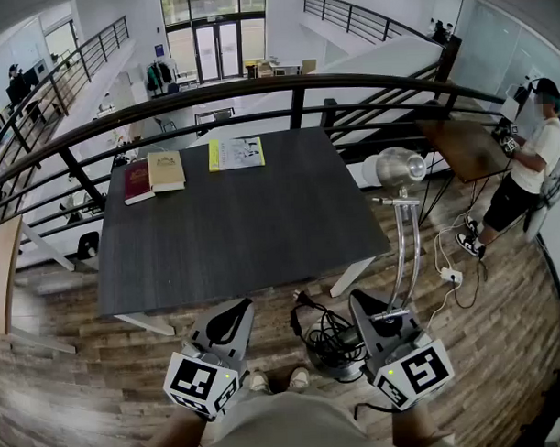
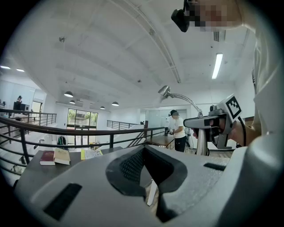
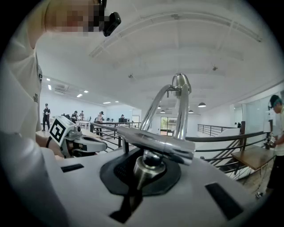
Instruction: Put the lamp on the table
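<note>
Head view: the lamp (image 1: 408, 232) stands off the table (image 1: 234, 220), beside its near right corner, with the right gripper (image 1: 375, 311) clamped low on it for lifting. Left gripper view: the left gripper (image 2: 144, 150) is closed, empty and held aside. Right gripper view: the jaws pinch the chrome stem.

dark table (image 1: 234, 220) directly ahead of the left gripper (image 1: 235, 313), near edge close to the jaw tips. at the far end from that gripper, ahead and to its left: maroon book (image 1: 136, 181) and tan book (image 1: 166, 170), flat, side by side. straight ahead at the far edge: yellow-green booklet (image 1: 236, 153), apart from the books. wood plank floor (image 1: 75, 381) beneath both grippers. right of the right gripper (image 1: 370, 311), on the floor: white power strip (image 1: 451, 276) with white cable (image 1: 443, 304). farther ahead and right: brown table (image 1: 465, 147).
</note>
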